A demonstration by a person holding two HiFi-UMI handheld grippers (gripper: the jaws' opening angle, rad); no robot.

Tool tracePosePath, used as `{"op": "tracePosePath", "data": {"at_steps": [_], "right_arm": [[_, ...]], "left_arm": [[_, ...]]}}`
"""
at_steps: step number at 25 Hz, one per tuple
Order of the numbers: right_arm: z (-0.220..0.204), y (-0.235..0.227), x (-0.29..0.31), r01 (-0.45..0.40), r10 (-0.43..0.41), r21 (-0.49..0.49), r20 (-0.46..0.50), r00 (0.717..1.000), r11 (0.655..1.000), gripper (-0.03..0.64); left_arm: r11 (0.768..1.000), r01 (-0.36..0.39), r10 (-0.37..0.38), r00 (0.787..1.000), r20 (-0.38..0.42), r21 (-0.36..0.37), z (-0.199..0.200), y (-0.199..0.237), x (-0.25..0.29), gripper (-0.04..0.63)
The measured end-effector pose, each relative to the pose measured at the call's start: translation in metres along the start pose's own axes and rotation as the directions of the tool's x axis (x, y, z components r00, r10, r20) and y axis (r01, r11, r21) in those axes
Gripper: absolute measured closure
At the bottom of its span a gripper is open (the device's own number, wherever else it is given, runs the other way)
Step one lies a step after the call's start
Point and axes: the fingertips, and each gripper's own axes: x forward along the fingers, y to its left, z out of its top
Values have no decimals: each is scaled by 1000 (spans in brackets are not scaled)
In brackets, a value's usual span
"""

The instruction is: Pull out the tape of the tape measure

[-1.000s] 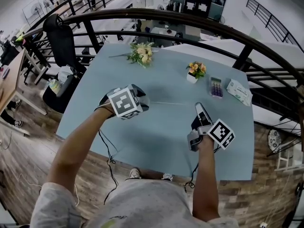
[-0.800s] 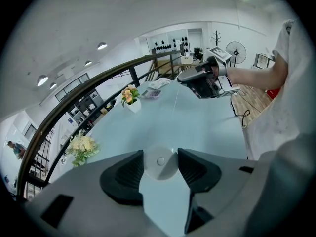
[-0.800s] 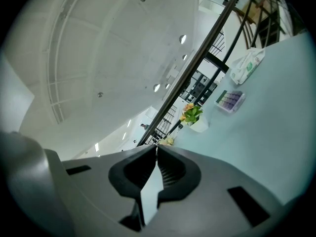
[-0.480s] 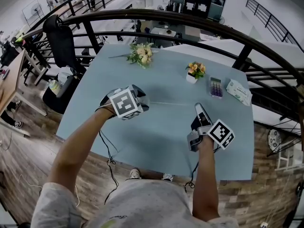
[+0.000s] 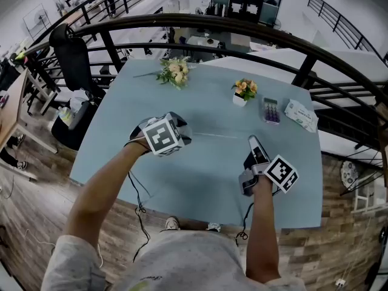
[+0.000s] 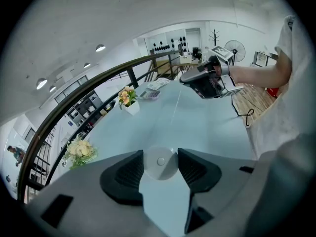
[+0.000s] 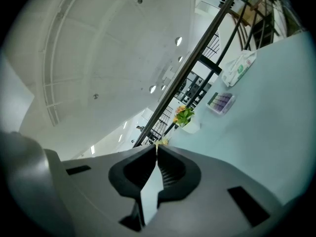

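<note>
Your left gripper sits left of the middle in the head view, low over the blue table. Its 2 jaws stand wide, but they are not empty. They press on both sides of the round white tape measure. The case is fat, so the jaws cannot close any more than this. I think you hold it this way so the case cannot slide while the other end gets pulled.

Above it, near the top of the picture, lies a bunch of flowers. It is well apart from your work.

Next comes the tape. It shows as 1 thin pale line running from the case toward the right, just above the table top. It looks straight, so it seems to be pulled tight. Part of it is out, so the job looks under way.

A small pot of flowers stands above the line, away from it.

Then comes your right gripper, right of the middle. Its jaws are pressed together. The tape's end is very thin, so the jaws must nearly touch to pinch it. The line ends at their tips, so I judge they hold it there. That gripper's own view does not show the end clearly.

At the upper right lie a small purple box and a white packet, both clear of the tape.
</note>
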Motion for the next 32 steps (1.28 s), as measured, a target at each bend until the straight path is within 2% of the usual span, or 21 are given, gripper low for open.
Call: {"op": "tracePosePath", "data": {"at_steps": [13,32], "right_arm": [[-3,-31,-21,86,-86,-21,-2,996,996,600],[-36,-58,-14,185,-197,-114,-105,975,976,600]], "left_arm": [[998,40,-40,999,2,39,13,-12,32,377],[989,147,-146,989,-8,32,8,-30,84,377]]}}
